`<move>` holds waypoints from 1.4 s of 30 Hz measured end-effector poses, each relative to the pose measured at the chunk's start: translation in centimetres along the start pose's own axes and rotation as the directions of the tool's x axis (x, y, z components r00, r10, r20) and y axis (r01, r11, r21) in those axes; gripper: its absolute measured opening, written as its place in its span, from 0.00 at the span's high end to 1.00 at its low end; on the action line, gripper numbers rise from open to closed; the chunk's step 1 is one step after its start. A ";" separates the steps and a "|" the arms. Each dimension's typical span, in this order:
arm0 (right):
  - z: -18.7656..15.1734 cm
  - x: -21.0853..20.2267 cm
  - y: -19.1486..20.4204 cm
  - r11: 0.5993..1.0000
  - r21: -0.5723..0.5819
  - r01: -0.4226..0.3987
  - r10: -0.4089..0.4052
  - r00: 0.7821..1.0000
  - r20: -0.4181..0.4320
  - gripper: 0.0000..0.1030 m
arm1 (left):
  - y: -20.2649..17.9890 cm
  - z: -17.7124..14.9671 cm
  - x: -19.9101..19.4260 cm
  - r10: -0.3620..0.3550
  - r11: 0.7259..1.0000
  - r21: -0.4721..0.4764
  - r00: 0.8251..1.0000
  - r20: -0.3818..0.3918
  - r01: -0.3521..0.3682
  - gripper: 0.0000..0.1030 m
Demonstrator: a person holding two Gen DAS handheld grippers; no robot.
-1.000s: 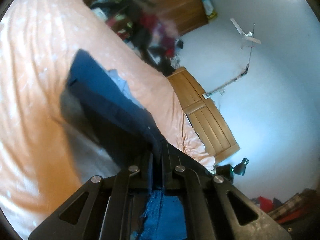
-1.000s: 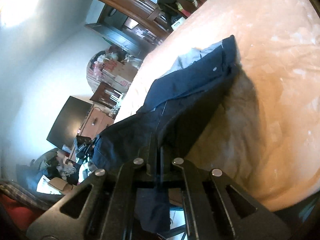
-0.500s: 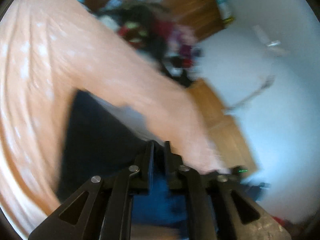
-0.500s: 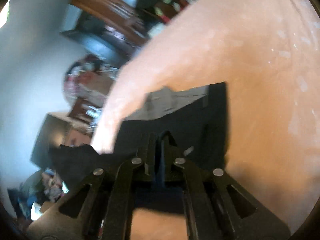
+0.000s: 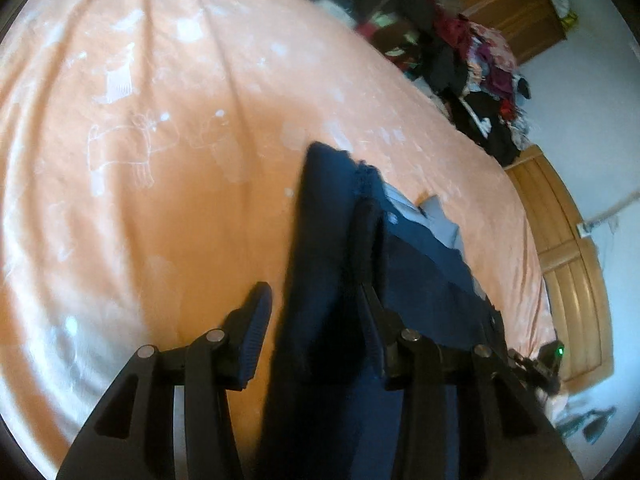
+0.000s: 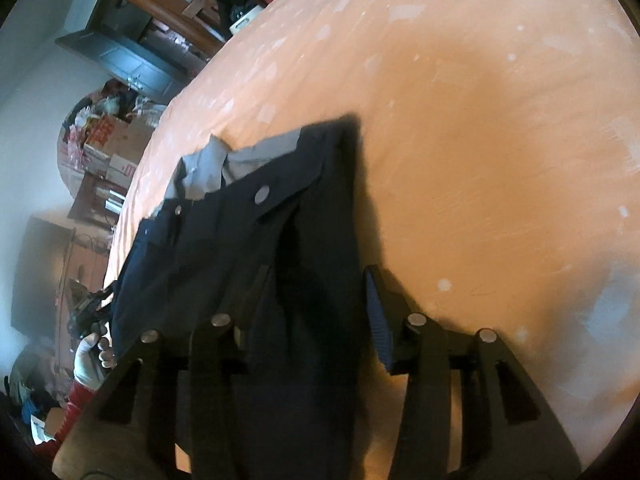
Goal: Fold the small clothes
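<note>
We hold a pair of tongs in each hand above a bed spread with an orange sheet, which carries a faint white print of animal figures and dots. The dark blue garment lies on that sheet, its pale grey lining showing at the far end and a round snap button visible on a flap in the right wrist view.

Our left tongs are released: the two fingers stand well apart, and a fold of the dark cloth runs up between them. The ribbed pad of the left finger is bare, with orange sheet showing between it and the cloth; the right finger lies against the fabric. Whether the cloth rests on the bed there or hangs is hard to tell.

Our right tongs are likewise released. The garment drapes over the left finger and fills most of the gap, while the right finger shows its blue ribbed pad free beside the cloth's edge.

At the near left of the right wrist view we see a hand in a pale glove with a red sleeve. Beyond the bed's far right edge, in the left wrist view, sits a heap of clothes before a wooden wardrobe. Red marks on the cardboard boxes far left are too blurred to read, and we find no other legible writing.
</note>
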State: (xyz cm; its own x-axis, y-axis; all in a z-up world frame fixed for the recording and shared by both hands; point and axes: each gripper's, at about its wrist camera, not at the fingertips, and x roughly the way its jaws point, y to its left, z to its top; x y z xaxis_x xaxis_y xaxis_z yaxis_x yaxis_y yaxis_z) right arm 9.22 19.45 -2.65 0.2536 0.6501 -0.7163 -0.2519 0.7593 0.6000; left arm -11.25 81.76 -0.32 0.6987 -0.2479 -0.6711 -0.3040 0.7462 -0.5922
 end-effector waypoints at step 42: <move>0.1 0.9 2.2 0.972 -0.212 0.098 -0.086 0.994 0.068 0.58 | -9.2 4.8 8.0 0.213 0.874 0.465 0.971 -0.105 -0.141 0.98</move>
State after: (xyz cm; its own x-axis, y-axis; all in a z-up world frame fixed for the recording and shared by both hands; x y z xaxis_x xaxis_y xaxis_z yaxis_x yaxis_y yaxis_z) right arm 8.94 21.75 -1.94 0.3370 0.5829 -0.7394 -0.4176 0.7964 0.4375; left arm 0.24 75.88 1.86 0.5456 -0.1469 -0.8251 -0.0633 0.9745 -0.2153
